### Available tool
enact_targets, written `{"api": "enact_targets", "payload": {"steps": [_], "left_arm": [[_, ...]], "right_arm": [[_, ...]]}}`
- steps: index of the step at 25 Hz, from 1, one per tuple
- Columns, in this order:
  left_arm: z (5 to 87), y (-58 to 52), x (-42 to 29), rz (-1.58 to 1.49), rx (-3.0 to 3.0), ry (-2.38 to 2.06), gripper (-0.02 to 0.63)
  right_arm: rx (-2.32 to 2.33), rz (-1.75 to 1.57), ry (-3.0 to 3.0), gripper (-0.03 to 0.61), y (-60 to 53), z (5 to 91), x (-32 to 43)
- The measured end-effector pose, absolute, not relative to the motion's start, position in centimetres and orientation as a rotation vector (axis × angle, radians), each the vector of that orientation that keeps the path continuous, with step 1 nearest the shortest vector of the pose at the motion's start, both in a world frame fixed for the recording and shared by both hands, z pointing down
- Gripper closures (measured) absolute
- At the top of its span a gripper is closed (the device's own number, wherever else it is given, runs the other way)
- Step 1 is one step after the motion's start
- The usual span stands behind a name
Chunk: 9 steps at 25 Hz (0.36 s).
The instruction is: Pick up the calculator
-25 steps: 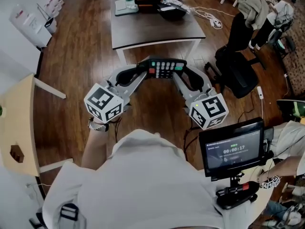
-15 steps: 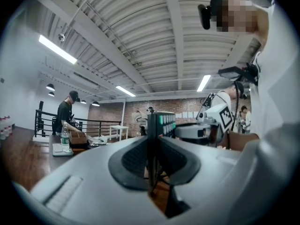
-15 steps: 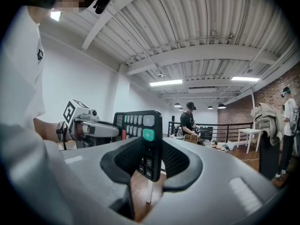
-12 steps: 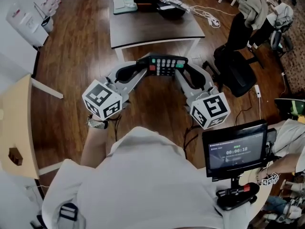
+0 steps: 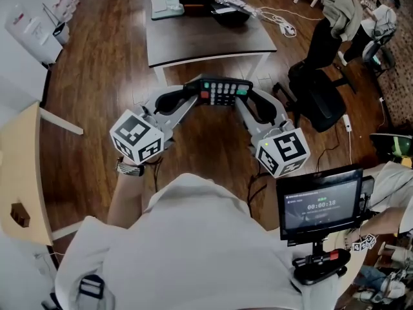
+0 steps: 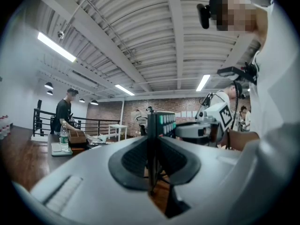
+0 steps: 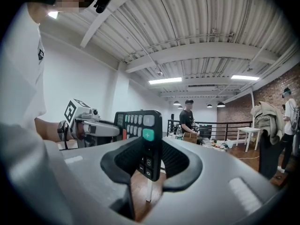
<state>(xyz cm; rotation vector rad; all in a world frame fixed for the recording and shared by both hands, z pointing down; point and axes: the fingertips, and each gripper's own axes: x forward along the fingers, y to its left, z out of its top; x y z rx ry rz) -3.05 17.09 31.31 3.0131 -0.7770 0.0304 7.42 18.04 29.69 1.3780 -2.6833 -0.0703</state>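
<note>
- The calculator (image 5: 224, 92) is up in the air, just in front of the near edge of the desk (image 5: 206, 41), over the floor (image 5: 97, 89)
- The left gripper (image 5: 197, 89) is pinched narrow on one thin end; that small hold could let it tip or slide out
- The right gripper (image 5: 248, 92) stands wide around the other end and does not seem to squeeze, so I think it would not stop a fall
</note>
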Motion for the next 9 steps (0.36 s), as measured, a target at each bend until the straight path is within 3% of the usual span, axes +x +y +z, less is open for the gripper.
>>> {"api": "enact_targets", "payload": {"steps": [9], "left_arm": [[31.65, 16.57, -3.64, 0.029, 3.016, -0.768, 0.554]], "right_arm": [[1.369, -0.081, -2.686, 0.459, 17.57, 29.93, 6.85]]}}
